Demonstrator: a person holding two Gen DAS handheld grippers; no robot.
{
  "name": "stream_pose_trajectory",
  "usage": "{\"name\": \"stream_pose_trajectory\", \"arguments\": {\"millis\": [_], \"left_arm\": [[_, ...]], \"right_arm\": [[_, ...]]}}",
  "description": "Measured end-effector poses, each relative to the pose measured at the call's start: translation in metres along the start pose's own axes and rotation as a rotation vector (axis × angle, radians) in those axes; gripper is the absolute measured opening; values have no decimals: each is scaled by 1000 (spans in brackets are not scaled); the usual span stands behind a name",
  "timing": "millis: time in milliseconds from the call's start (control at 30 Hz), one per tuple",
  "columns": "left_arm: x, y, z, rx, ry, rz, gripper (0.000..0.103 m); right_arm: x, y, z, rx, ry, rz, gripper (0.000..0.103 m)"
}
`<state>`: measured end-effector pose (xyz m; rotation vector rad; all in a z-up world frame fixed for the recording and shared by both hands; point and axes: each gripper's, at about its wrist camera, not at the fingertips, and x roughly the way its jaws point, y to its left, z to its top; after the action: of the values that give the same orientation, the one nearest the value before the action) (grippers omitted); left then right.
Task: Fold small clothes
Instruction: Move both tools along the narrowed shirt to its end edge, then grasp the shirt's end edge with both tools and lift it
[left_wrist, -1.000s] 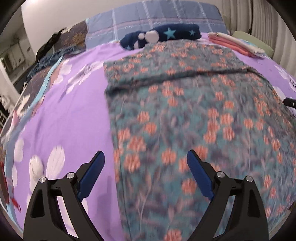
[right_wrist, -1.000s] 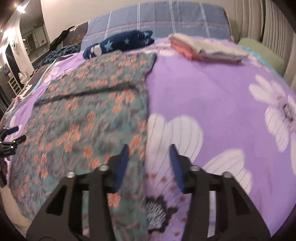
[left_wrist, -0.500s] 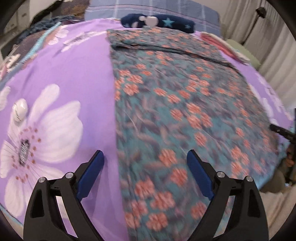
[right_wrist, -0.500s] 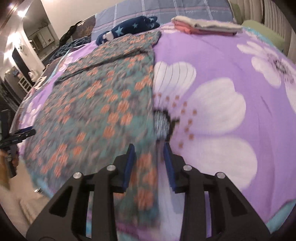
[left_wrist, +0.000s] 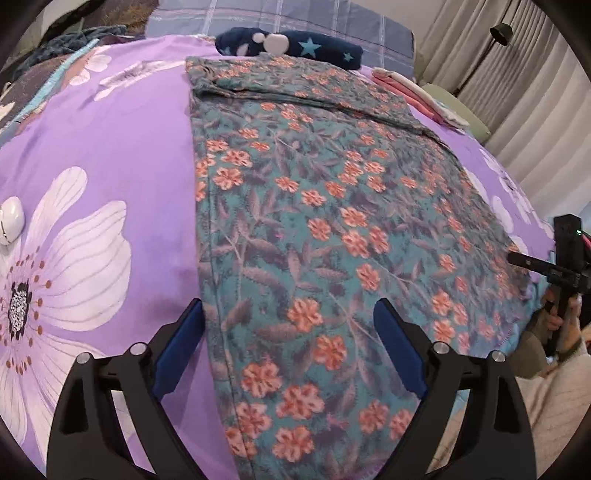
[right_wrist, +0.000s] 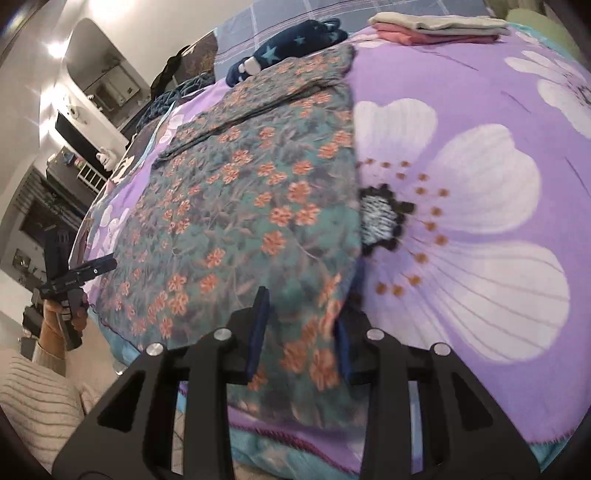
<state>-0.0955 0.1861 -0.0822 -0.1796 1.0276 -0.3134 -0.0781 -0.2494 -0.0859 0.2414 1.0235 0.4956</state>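
Note:
A teal garment with orange flowers lies spread flat on the purple flowered bedspread, its far end folded over. My left gripper is open and hovers over the garment's near left edge. My right gripper is partly open, its fingers astride the garment's near right corner at the bed's front edge; nothing is pinched. The garment also fills the left of the right wrist view. Each gripper shows in the other's view, the right gripper and the left gripper.
A dark blue star-patterned item lies past the garment's far end. A stack of folded pink and cream clothes sits at the far right. A small white object rests on the bedspread at left. Curtains hang at the right.
Both grippers have drawn back toward the near end of the bed. The right gripper has narrowed and now straddles the garment's near right corner.

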Motion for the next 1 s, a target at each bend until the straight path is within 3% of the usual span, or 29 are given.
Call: {"name": "stream_pose_trajectory", "arguments": {"millis": [167, 300, 367, 567, 700, 767, 867, 1000], "left_arm": [[-17, 12, -18, -52, 53, -117, 48], [-17, 37, -26, -181, 53, -179, 32], [-13, 44, -25, -224, 36, -224, 32], [-2, 42, -13, -210, -5, -283, 38], [-8, 28, -13, -132, 19, -228, 42], [-16, 20, -20, -93, 45, -227, 49], [-18, 12, -25, -20, 56, -212, 51], [4, 22, -4, -97, 20, -329, 51]], "right_arm": [[-11, -6, -8, 23, 20, 27, 34], [-13, -18, -12, 85, 24, 71, 33], [-12, -17, -11, 94, 29, 72, 33], [-6, -9, -7, 64, 40, 67, 35], [-1, -11, -3, 89, 32, 92, 36], [-5, -11, -5, 109, 32, 95, 36], [-8, -11, -11, 95, 32, 95, 35], [3, -14, 1, 119, 31, 120, 35]]}}
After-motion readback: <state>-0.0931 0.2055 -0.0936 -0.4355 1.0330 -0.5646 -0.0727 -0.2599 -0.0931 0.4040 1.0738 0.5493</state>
